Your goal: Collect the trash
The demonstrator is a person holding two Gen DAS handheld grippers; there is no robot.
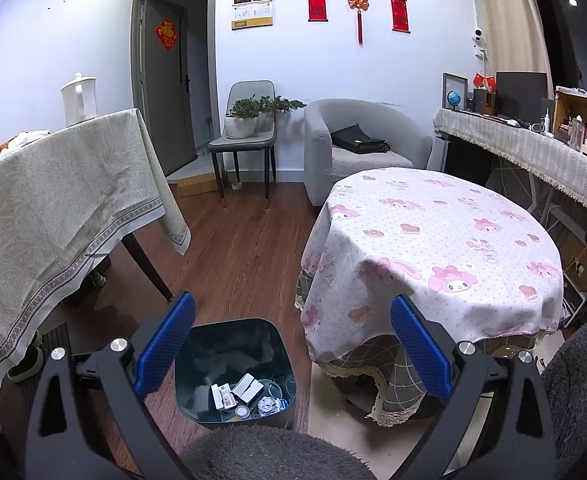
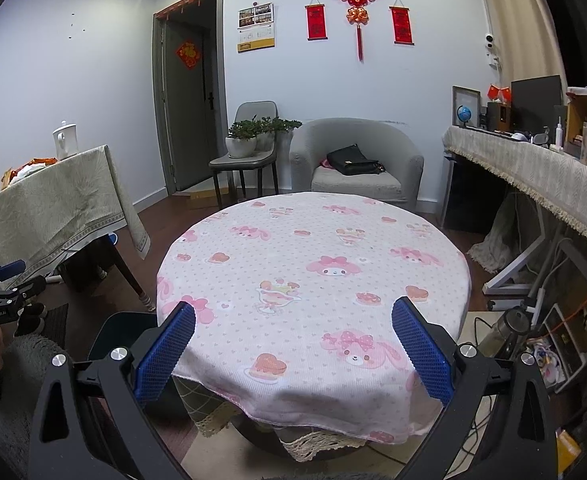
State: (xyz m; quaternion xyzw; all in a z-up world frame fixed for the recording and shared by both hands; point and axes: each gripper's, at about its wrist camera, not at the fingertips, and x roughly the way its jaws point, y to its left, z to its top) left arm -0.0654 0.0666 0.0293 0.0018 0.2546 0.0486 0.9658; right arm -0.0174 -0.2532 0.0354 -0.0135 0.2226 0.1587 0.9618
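Note:
A dark bin (image 1: 235, 372) stands on the wood floor left of the round table (image 1: 433, 248). Inside it lie white boxes (image 1: 237, 392), a crumpled paper ball (image 1: 267, 405) and a small round lid. My left gripper (image 1: 293, 312) is open and empty, held above the bin. My right gripper (image 2: 293, 316) is open and empty over the near edge of the round table (image 2: 313, 264), whose pink cartoon cloth is bare. The bin's rim (image 2: 121, 322) shows at lower left in the right wrist view. The left gripper (image 2: 1, 284) shows at the far left there.
A cloth-covered table (image 1: 61, 200) with a white kettle (image 1: 78, 98) stands left. A chair with potted plants (image 1: 249, 120) and a grey armchair with a black bag (image 1: 359, 142) stand at the back. A cluttered long desk (image 2: 533, 168) runs along the right. Grey fuzzy fabric (image 1: 269, 456) lies below.

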